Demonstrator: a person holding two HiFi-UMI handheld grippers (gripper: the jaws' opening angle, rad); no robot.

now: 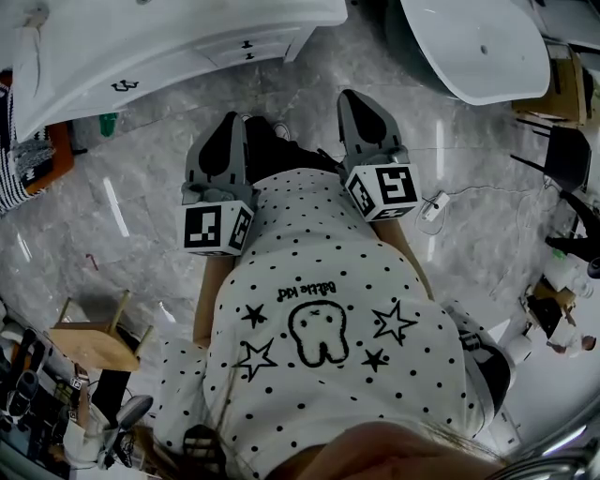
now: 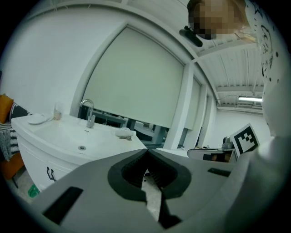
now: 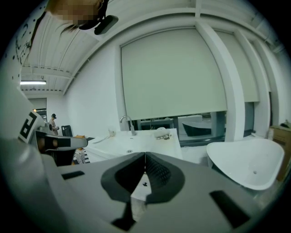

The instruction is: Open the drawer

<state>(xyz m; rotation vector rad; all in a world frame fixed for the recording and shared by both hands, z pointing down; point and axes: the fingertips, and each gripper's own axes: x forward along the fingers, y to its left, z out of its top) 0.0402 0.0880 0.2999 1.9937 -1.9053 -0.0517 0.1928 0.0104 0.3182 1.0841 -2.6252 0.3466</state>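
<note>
Drawer (image 1: 251, 51) is shut, set in the front of the white vanity (image 1: 84, 80), just under the right-hand corner of its worktop (image 1: 187, 23), with a small dark handle (image 1: 247, 44) showing. We're at the approach step and nothing touches it yet. Left tongs (image 1: 228, 122) and right tongs (image 1: 354, 97) are both pinched closed with nothing in them, held in front of our belly, well short of the cabinet. Next, we reckon one set of tongs has to spread, reach that handle, close on it, then pull straight back.
</note>
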